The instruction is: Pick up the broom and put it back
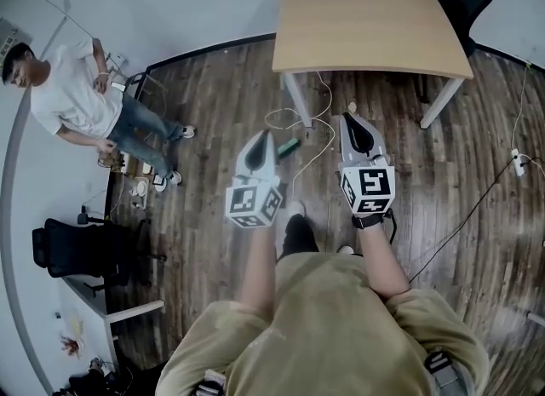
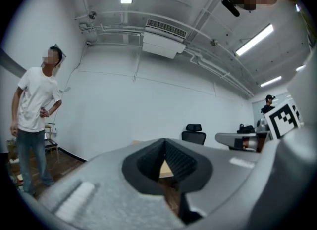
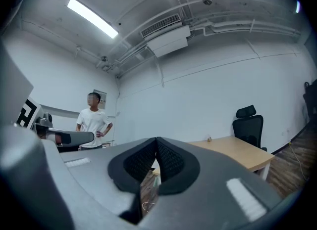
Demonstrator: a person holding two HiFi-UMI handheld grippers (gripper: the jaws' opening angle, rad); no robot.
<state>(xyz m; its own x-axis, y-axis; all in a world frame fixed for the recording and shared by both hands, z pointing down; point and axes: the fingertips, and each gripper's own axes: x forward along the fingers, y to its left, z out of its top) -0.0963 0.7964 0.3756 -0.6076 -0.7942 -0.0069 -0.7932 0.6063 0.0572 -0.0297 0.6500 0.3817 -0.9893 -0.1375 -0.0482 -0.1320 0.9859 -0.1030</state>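
We hold the left claw [image 1: 263,135] and right claw [image 1: 348,117] level and side by side, both fully closed and empty, since we see no broom in any view. A table [image 1: 366,20] stands ahead of them.

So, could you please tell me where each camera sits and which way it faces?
Head view: on the person's head, steeply down at floor, table, left gripper, right gripper; forearms, shirt show.
Left gripper view: on the left gripper, level along its shut jaws toward a wall.
Right gripper view: on the right gripper, level along its shut jaws toward the table.
Shared: all three show the bystander.
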